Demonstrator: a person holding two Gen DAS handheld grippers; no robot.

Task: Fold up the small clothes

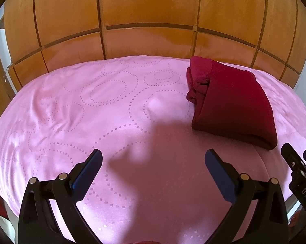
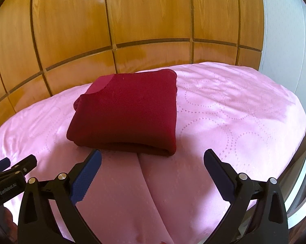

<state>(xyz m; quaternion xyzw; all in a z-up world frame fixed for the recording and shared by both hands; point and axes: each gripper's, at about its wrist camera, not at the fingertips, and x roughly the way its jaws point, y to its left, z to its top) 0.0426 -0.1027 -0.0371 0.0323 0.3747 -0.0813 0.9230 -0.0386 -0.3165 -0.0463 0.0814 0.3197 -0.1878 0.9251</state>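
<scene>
Maroon cloth sits folded into a thick rectangular bundle [image 2: 128,109] on the pink bedspread [image 2: 244,122], and from my right wrist camera it lies straight ahead, its near folded edge just past my fingertips. A lighter red band shows at its far left corner. Through the left wrist camera the same bundle [image 1: 232,101] lies off to the right, with its stacked layers showing along the left side.

My right gripper [image 2: 152,156] is spread wide and holds nothing; its blue pads [image 2: 85,177] hang over a seam in the bedspread, just short of the bundle and not touching it. My left gripper [image 1: 153,156] is spread just as wide, also empty, over bare pink fabric where a shadow falls. Each gripper shows at the edge of the other's view, so they are side by side near the front of the bed.

Dotted ring patterns run across the bedspread. Behind the bed stands a wall of orange-brown wooden panels [image 2: 132,20] divided by dark grooves.
</scene>
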